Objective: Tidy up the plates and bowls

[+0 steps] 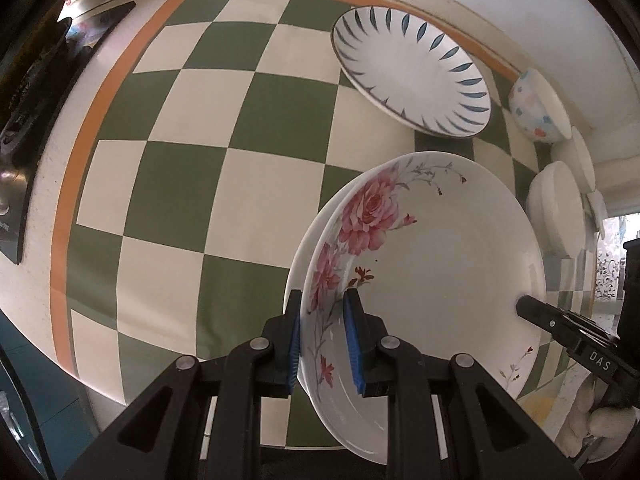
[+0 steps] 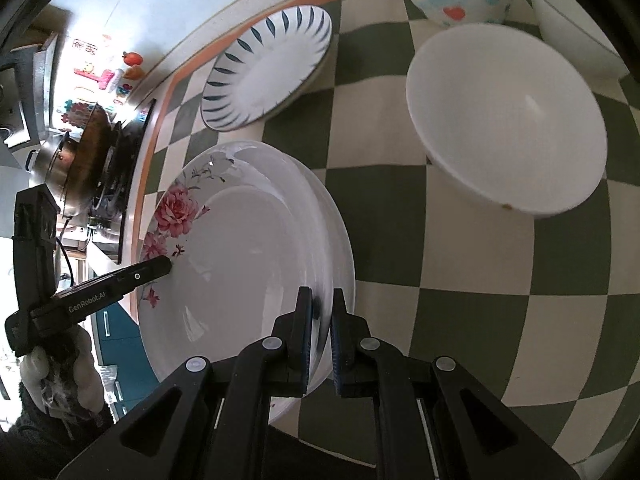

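Flanking the floral plates (image 1: 432, 264): leaf-patterned plate (image 1: 412, 68), bowls (image 2: 508, 120).

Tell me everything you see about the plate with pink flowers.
The rose-patterned plate is white, glossy, ceramic-looking and deep, with pink roses and grey stems along one side. It sits tilted on a plain white plate above the checkered tablecloth. The left hand-held gripper and the right hand-held gripper clamp opposite rims.

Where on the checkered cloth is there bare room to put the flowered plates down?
Bare squares lie left of the flowered plates, toward the orange border. Crowded on the right: blue-leaf plate, spotted bowl and white bowl sit close together.
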`<state>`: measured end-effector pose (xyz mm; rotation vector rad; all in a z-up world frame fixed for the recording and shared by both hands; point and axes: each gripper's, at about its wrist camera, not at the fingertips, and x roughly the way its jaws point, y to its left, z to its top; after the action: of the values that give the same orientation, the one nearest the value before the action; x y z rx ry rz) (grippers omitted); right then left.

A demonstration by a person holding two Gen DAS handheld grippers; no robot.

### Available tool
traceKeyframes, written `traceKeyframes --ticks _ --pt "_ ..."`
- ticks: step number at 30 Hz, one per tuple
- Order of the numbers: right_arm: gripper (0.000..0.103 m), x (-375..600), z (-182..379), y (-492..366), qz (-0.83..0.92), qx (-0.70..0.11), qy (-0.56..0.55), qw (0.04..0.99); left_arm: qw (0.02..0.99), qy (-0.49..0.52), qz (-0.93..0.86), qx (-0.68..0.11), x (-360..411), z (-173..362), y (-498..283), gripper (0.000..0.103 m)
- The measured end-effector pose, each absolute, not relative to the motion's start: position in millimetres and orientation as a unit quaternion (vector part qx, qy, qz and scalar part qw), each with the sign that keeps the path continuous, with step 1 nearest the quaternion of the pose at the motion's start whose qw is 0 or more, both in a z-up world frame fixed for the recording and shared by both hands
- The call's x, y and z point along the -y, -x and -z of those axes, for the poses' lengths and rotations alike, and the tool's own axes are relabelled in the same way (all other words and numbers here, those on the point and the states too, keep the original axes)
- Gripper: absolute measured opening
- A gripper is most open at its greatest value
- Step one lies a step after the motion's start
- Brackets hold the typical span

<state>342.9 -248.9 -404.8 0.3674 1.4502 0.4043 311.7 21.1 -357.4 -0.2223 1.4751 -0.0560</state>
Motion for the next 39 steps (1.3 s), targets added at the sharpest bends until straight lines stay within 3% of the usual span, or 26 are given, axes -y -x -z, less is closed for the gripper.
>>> traceKeyframes --ticks 39 --pt "0.011 256 412 -353 -0.164 -0.705 -0.198 0.661 0.683 0.092 0.03 -0.724 -14 383 -349 0.019"
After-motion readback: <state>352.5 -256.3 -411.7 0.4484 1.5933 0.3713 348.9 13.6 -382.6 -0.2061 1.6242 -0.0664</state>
